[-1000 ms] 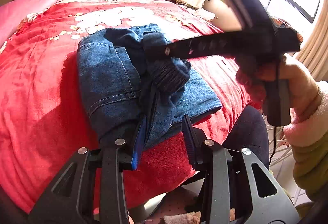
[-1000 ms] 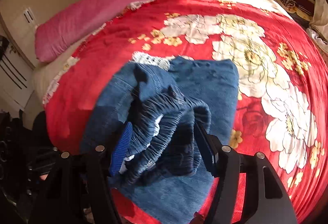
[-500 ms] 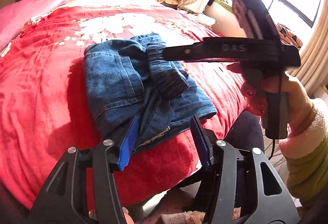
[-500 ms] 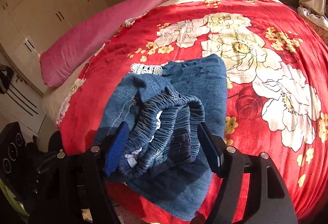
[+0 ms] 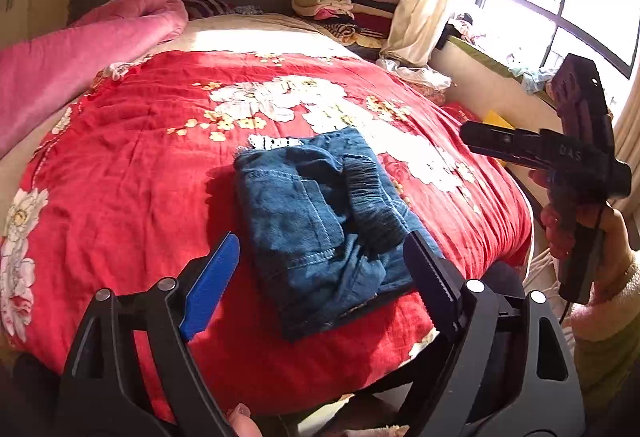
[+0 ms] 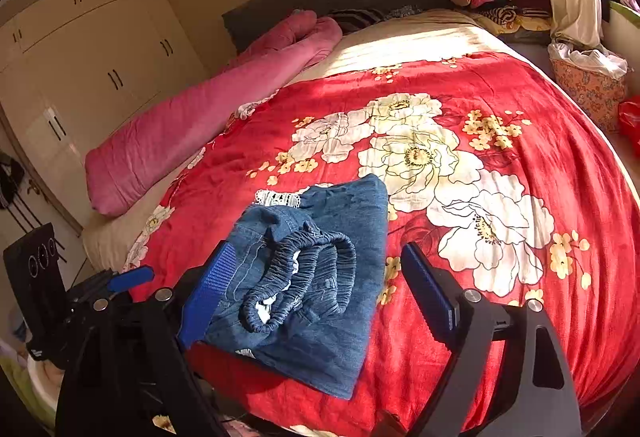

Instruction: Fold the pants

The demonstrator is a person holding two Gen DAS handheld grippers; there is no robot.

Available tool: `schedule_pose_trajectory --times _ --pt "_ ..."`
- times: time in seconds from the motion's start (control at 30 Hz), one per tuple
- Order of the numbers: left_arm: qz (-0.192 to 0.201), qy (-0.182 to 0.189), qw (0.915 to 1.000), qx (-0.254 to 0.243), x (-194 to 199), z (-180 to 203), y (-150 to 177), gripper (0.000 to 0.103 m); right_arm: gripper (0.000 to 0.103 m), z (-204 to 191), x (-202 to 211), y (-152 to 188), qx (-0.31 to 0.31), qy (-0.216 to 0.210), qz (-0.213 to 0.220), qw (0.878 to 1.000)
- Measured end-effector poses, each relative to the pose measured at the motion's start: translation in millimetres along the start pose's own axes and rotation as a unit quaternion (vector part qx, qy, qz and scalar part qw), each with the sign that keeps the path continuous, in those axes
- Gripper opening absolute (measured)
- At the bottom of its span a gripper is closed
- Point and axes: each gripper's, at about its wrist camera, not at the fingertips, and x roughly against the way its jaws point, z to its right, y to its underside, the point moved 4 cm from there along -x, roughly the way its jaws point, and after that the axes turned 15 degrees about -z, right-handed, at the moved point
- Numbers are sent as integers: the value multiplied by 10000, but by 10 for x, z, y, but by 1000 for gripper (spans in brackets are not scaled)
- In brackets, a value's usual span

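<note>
Fold looks done; you're in the release/retreat step. Left to right:

Left gripper [image 5: 320, 277]: jaws spread wide, holding nothing, hanging above the near edge of the pants [image 5: 320, 221].

Pants: folded into a compact denim bundle near the foot edge of the red floral blanket [image 5: 140, 157], elastic waistband [image 6: 304, 277] bunched on top and not lying flat.

Right gripper [image 6: 316, 285]: jaws wide apart, nothing held, clear of the cloth; in the left view it sits well off to the right.

Next, my call: either back off and stop, or press the waistband down and square the loose near corner. That needs a light pinch, not a drag, or the stack shifts.

Versus a second ago: both grippers were right at the denim, the right one straddling the waistband. Both have since pulled back, and the bundle rests by itself.
</note>
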Motion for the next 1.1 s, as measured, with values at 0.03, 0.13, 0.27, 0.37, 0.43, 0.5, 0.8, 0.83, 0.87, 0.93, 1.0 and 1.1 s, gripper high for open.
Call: schedule_pose_trajectory --times 0.03,0.13,0.27,0.37,0.43,0.5,0.8,0.83,0.87,0.93,1.0,1.1 --pt "-3 -51 10000 54 7 -41 -23 82 86 12 9 8 -21 6 13 10000" --pt "-60 -172 9997 178 -30 -119 -91 84 89 42 12 36 -71 31 32 10000" --pt "-124 -268 9991 303 -111 -187 -139 89 90 90 -57 71 -116 76 -31 9999" --pt "-196 -315 9987 347 -197 -209 -174 90 90 139 -137 103 -176 111 -115 9997" --pt "-237 -355 9985 336 -257 -204 -190 91 90 171 -203 123 -213 162 -167 9995" --pt "-276 -410 9983 306 -322 -196 -201 92 90 209 -277 144 -250 205 -241 9992" --pt "-499 -476 9969 377 -634 -230 -206 92 90 270 -636 261 -299 306 -593 9973" --pt "-518 -485 9966 412 -666 -249 -201 92 90 276 -673 276 -306 312 -625 9971" --pt "-553 -491 9962 451 -699 -268 -196 93 90 283 -707 289 -319 312 -655 9969" --pt "-621 -482 9956 514 -770 -304 -181 93 90 300 -769 310 -353 249 -717 9965" --pt "-704 -484 9947 567 -843 -335 -164 93 90 319 -828 327 -417 207 -772 9959" --pt "-802 -461 9938 624 -943 -365 -141 93 90 332 -901 346 -468 150 -827 9954"
